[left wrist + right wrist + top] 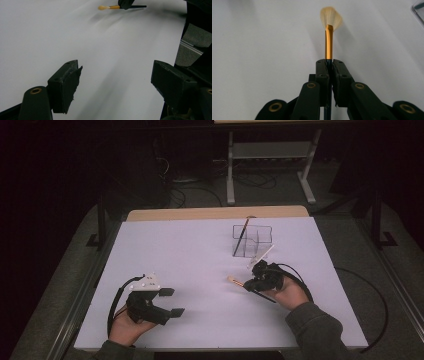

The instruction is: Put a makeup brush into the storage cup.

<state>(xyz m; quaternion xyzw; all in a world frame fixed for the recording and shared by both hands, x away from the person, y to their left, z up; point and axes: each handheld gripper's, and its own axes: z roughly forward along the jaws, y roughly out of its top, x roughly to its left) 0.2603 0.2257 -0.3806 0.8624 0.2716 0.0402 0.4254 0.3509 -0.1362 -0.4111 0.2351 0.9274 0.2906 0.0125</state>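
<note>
We see the right gripper (pixel 251 283) low over the white table (pixel 200 255), near its right-front part, w/ jaws pinched tight on a fan brush (pixel 329 32). In the right gripper view the two black jaws meet on the dark handle just behind the gold ferrule, and the pale fanned bristles stick out ahead of them, over the white surface. From the high view the brush (pixel 239 281) lies roughly level, bristle end pointing left toward table centre, dark handle end poking out the other side of the jaws toward the person's hand (pixel 290 292). We can't tell whether the bristles touch the table. The left gripper (pixel 169 302) sits at the left-front of the table, well apart from the right one, jaws spread wide w/ nothing between them; its own view shows both black pads (pixel 66 87) far apart over bare white surface, and the brush (pixel 110 7) held by the other gripper at the top edge. Behind the right gripper, near the table's far-right area, stands a clear organiser (pixel 252 240) w/ compartments; a second dark-handled brush (pixel 241 236) leans upright-ish in its left compartment, and a pale stick-like item (pixel 261 256) lies tilted just in front of it.
</note>
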